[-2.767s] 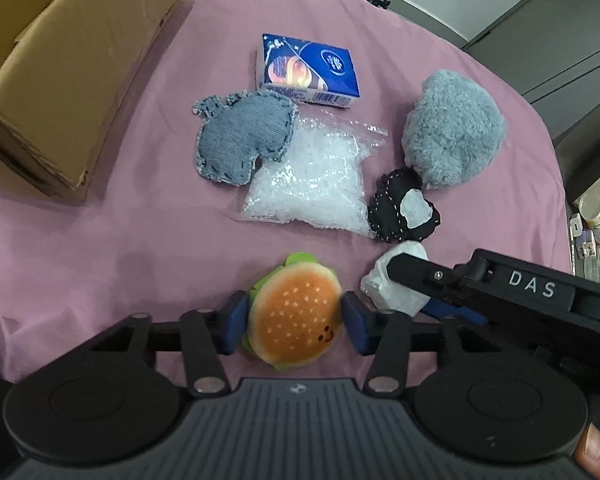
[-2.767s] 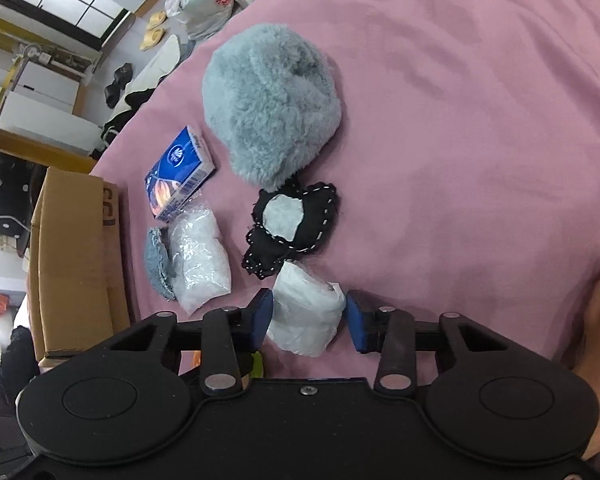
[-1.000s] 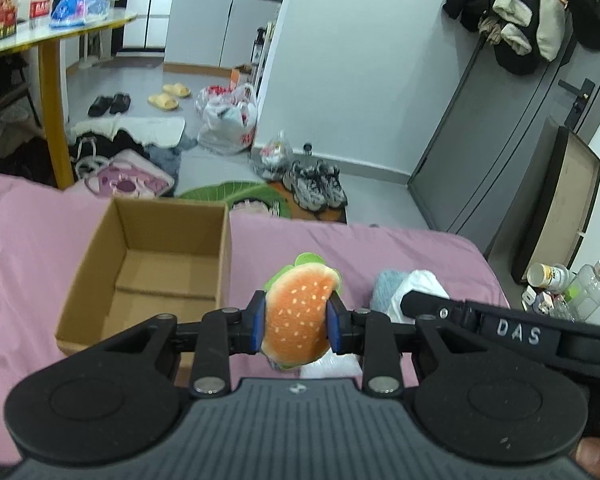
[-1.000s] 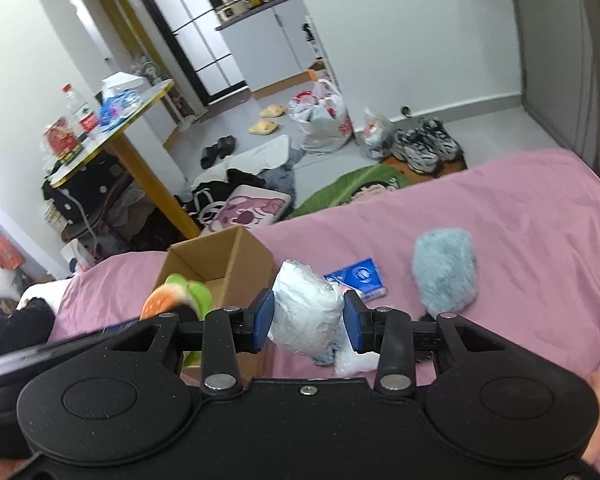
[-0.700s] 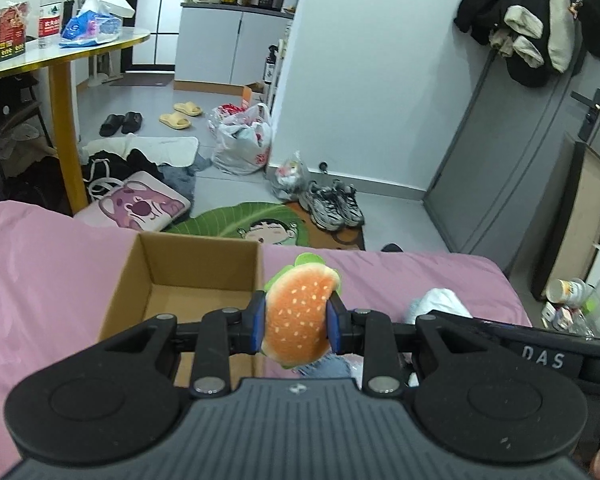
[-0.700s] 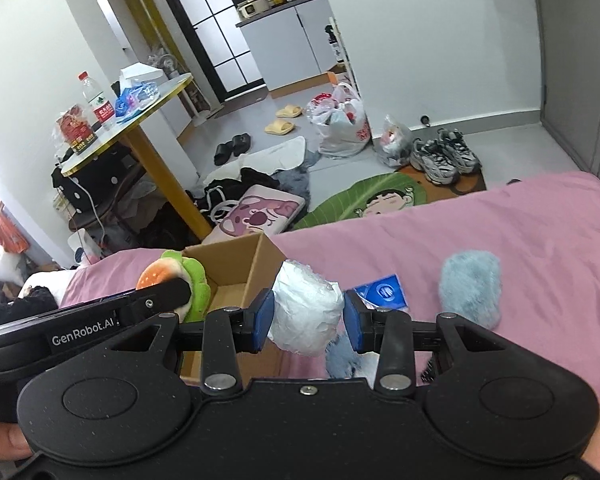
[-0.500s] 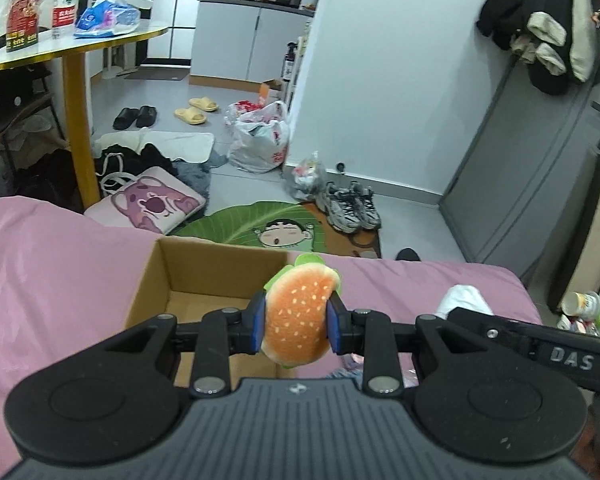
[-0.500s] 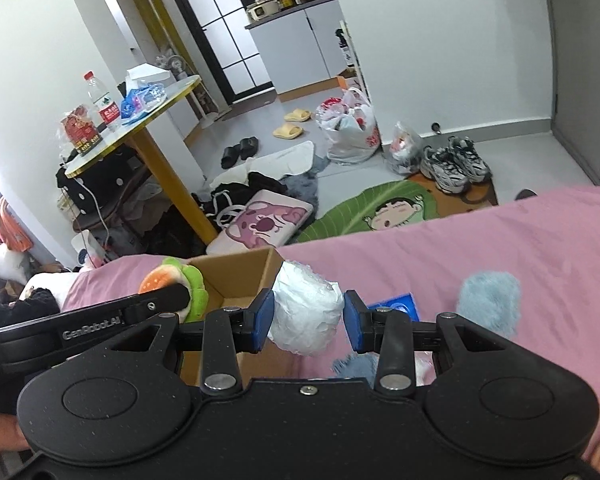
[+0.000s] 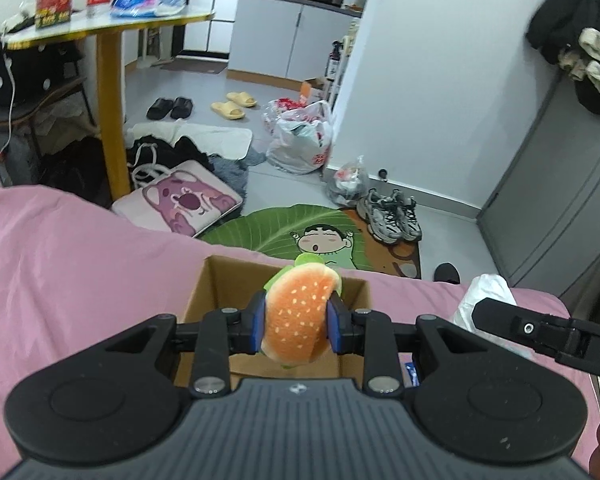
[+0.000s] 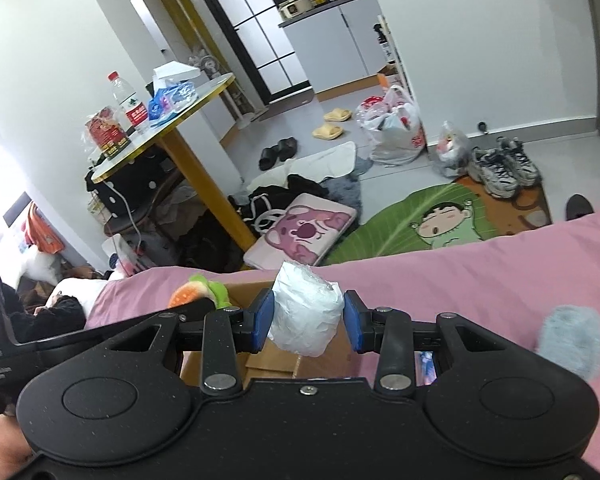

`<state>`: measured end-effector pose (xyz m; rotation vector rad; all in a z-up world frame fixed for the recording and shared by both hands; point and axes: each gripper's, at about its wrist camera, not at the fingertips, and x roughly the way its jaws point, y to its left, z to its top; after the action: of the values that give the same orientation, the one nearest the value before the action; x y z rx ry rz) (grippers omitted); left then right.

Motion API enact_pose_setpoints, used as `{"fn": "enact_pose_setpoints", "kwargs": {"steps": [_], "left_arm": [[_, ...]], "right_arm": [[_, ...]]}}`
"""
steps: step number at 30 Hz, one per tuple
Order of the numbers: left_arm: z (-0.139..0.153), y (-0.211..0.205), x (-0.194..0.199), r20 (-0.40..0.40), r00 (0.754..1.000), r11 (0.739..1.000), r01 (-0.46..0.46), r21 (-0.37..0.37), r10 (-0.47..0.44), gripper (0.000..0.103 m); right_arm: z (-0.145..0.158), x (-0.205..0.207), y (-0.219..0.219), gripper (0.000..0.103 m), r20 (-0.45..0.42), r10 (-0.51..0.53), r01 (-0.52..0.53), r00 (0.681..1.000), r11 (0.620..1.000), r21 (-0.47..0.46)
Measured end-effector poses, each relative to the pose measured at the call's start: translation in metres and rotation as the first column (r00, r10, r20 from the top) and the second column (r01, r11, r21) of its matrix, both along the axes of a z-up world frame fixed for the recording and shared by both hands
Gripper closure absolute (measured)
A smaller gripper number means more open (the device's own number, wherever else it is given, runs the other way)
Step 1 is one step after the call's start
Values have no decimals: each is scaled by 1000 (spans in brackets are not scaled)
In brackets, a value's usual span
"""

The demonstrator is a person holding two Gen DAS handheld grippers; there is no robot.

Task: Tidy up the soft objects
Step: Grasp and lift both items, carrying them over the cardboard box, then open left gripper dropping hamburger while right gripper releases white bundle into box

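Observation:
My left gripper (image 9: 298, 326) is shut on a plush hamburger (image 9: 296, 320), orange bun with green lettuce, held over the open cardboard box (image 9: 216, 280) on the pink bedspread (image 9: 72, 264). My right gripper (image 10: 306, 326) is shut on a white crinkled plastic wad (image 10: 306, 316), also above the cardboard box (image 10: 324, 360). In the left wrist view the white wad (image 9: 484, 296) shows at the right beside the other gripper's arm. The right wrist view catches the hamburger (image 10: 198, 292) at the left. A fluffy grey-blue plush (image 10: 572, 340) lies on the bedspread to the right.
A blue tissue pack (image 10: 426, 362) peeks out under my right gripper. Beyond the bed edge the floor holds a leaf-shaped rug (image 9: 284, 228), sneakers (image 9: 392, 216), bags and slippers. A yellow-legged table (image 9: 108, 92) stands at the left. A hand (image 10: 4, 436) grips the left tool.
Both grippers have lifted from the bedspread with their objects and swung left toward the box. Over the last second the box has slid under the hamburger and the white wad.

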<state>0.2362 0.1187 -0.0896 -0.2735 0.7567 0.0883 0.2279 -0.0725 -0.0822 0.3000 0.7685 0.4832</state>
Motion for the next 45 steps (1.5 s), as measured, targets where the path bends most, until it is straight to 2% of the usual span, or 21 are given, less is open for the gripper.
{"fn": "enact_pose_setpoints", "kwargs": {"steps": [12,18,24,26,30,33,35,37,42,45], "left_arm": [[-32,27,19,-61,997,997,-59,-49,56,73],[-39,35,22,-47,995,994,-89,-61,86,69],[-39,36,21,-24,995,992,-97,-82,95,56],[-38,36,20,-20,993,990,-115,-78,114,43],[-33,35,16,-7,991,988,-136,-67,136,39],[-32,36,13,-19,986,984,-164,-68,163,31],[-31,38,10,-20,983,980,-183,-76,182,29],[-30,40,6,-25,978,975,-208,-77,207,27],[-23,41,-4,-32,971,969,-237,-66,235,24],[-15,33,-9,-6,976,975,-220,-45,220,24]], "right_arm": [[-27,24,35,66,-21,84,-84,996,996,5],[-32,27,47,65,-20,108,-108,994,994,-4],[-38,31,49,65,-38,105,-105,994,994,-3],[-39,32,49,65,-42,104,-104,994,995,-3],[-38,30,50,65,-32,107,-107,994,994,5],[-36,30,51,65,-27,98,-98,995,995,30],[-36,33,51,62,-29,94,-93,995,995,41],[-36,35,51,47,-45,66,-65,997,997,33],[-29,26,37,45,-61,20,-19,998,1000,18],[-20,18,30,35,-54,1,-1,999,1000,0]]}}
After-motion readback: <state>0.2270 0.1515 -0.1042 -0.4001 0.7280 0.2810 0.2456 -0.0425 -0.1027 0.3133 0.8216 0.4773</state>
